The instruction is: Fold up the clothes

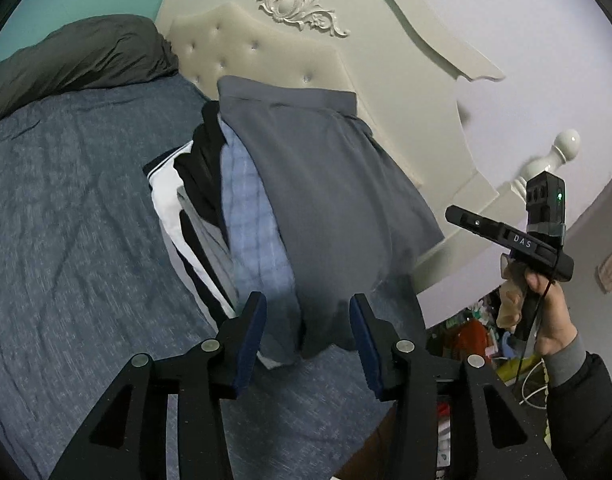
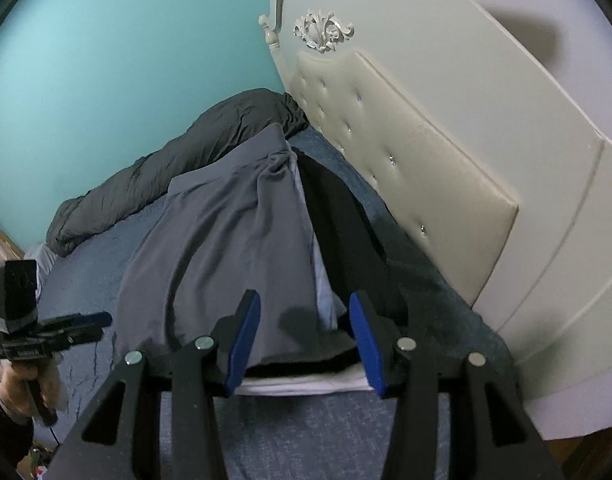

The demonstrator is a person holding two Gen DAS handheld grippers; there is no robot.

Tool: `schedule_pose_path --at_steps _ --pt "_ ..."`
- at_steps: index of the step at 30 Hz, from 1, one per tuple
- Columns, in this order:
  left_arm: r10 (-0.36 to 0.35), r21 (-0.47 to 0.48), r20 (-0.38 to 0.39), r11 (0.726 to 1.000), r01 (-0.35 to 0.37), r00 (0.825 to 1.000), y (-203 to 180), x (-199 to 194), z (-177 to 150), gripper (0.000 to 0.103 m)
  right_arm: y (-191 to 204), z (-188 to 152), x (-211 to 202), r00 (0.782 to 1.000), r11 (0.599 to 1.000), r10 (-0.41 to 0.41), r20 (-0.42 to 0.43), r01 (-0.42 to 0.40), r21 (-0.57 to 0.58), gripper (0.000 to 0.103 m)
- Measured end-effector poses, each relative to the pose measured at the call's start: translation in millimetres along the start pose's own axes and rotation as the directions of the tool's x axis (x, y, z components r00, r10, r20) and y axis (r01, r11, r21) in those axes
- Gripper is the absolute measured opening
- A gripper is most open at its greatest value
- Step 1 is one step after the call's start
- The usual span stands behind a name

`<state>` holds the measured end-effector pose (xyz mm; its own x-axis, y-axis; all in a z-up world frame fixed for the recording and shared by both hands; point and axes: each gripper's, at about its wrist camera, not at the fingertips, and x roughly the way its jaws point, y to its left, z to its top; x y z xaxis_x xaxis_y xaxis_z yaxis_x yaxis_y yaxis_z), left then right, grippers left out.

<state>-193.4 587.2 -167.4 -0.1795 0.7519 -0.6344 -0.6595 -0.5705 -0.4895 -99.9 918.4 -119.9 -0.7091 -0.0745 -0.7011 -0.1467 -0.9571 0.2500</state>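
Several garments heaped on the bed (image 1: 66,220) near the headboard (image 1: 266,52), grey shirt (image 1: 330,184) topmost, unfolded. Both claws released, holding nothing: left gripper (image 1: 306,336) and right gripper (image 2: 304,336) poised near its hem. Probably a pick-up stage; calls for pinching the hem.

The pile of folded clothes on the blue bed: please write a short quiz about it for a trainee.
1. True or false: the left gripper holds a garment.
2. Which garment lies on top of the pile: (a) the grey folded shirt, (b) the light blue checked cloth, (c) a red towel?
3. Which padded cream piece stands behind the pile?

Key: 1. False, its jaws stand open, as those of the right gripper. 2. (a). 3. The tufted cream headboard.
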Motion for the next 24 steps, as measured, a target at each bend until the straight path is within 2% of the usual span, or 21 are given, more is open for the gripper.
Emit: schedule_pose_path --at_steps 6,7,8,9,11,13,16,24 --pt "0.015 0.03 -0.011 0.999 -0.014 1.0 -9.2 9.7 -5.0 0.046 6.2 -10.3 1.2 0.999 1.0 -0.024 -0.025 0.023 -0.02 0.047" --pt "0.019 0.03 -0.016 0.999 -0.018 1.0 -9.2 12.2 -5.0 0.046 5.9 -11.2 3.5 0.999 0.999 -0.033 -0.031 0.032 -0.024 0.045" --pt "0.023 0.031 -0.02 0.999 -0.022 1.0 -9.2 14.7 -5.0 0.046 5.6 -12.0 5.9 0.998 0.999 -0.041 -0.038 0.04 -0.028 0.036" --pt "0.025 0.034 -0.026 0.999 -0.024 0.999 -9.0 16.9 -5.3 0.041 4.4 -12.7 5.1 0.998 0.999 -0.042 -0.036 0.041 -0.025 0.031" --pt "0.034 0.053 -0.038 0.998 -0.032 0.999 -9.5 21.0 -5.4 0.012 1.8 -14.0 2.8 0.999 0.999 -0.04 -0.029 0.039 -0.019 0.016" --pt "0.032 0.063 -0.044 0.998 -0.029 0.999 -9.6 21.8 -5.3 0.003 -0.7 -15.3 0.5 0.999 0.999 -0.038 -0.022 0.037 -0.013 0.007" --pt "0.024 0.077 -0.03 0.997 -0.021 0.999 -10.5 15.0 -6.8 0.003 -4.6 -17.3 -3.0 0.999 0.999 -0.035 -0.011 0.035 -0.004 0.002" --pt "0.015 0.043 0.015 0.999 -0.015 1.0 1.1 -8.0 -8.3 0.002 -15.8 -20.9 -8.4 0.999 0.999 -0.042 0.009 0.041 0.026 0.001"
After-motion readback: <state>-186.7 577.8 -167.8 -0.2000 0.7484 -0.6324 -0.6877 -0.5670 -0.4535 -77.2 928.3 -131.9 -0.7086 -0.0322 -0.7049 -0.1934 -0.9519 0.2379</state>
